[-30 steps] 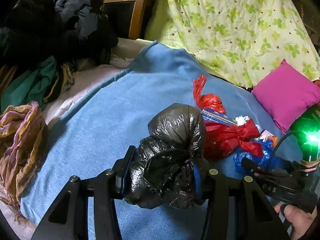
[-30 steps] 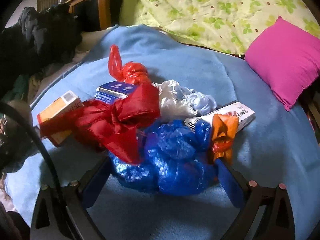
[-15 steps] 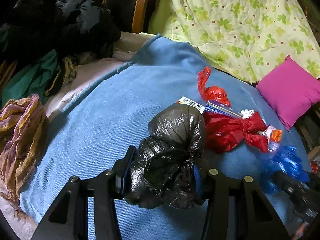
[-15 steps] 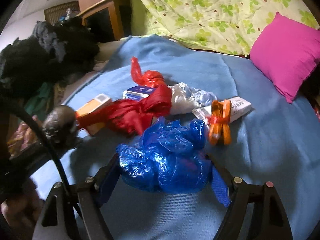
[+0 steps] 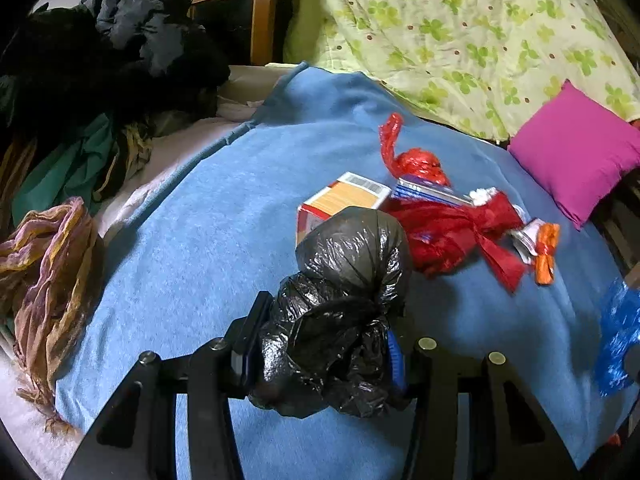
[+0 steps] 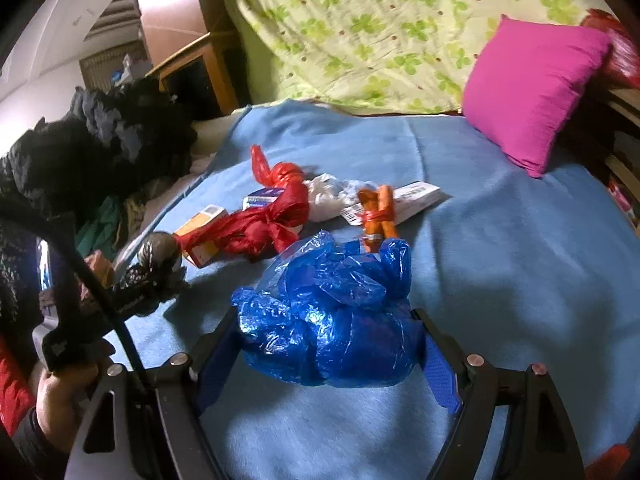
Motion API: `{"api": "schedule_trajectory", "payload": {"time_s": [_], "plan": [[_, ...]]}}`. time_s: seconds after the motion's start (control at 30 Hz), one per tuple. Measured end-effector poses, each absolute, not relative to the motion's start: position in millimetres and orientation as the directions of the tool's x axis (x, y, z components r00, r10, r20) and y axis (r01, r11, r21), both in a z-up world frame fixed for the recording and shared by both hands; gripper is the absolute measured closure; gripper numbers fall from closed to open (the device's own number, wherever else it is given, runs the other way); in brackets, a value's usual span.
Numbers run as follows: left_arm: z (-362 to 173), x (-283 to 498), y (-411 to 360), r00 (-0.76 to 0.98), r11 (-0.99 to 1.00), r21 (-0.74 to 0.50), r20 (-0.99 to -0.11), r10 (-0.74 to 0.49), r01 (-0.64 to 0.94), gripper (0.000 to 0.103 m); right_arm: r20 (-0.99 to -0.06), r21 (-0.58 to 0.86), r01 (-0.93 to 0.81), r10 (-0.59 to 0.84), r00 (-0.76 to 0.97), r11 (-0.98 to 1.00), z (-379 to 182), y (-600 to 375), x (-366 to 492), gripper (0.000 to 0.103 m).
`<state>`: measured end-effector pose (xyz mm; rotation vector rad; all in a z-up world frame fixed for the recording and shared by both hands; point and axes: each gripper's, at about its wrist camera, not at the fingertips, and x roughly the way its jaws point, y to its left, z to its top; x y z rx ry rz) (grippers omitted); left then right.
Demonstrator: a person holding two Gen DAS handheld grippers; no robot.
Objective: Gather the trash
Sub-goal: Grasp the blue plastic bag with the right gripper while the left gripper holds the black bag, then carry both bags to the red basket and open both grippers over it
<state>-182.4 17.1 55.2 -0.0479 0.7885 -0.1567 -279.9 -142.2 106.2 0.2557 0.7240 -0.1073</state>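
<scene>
The blue bag (image 6: 328,320) is clamped in the right gripper (image 6: 320,354), the black bag (image 5: 340,312) in the left gripper (image 5: 320,354). Remaining trash, probably nearer the left, lies beyond the black bag on the bed (image 5: 192,248).

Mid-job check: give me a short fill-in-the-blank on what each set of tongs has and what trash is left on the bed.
1. The left tongs are shut on a crumpled ____ plastic bag.
2. The right tongs grip a ____ plastic bag.
3. The orange wrapper lies across a long white ____.
4. The pillow at the edge of the blue blanket is ____.

Missing words: black; blue; box; pink
</scene>
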Motion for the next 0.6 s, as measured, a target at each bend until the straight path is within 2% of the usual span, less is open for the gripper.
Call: {"api": "schedule_trajectory", "payload": {"time_s": [0.6], "plan": [[84, -219, -30, 0.688, 0.969, -0.063, -0.693, -0.216, 0.240, 0.052, -0.614, 0.241, 0.276, -0.074, 0.786, 0.931, 124, -186, -341, 0.019]]}}
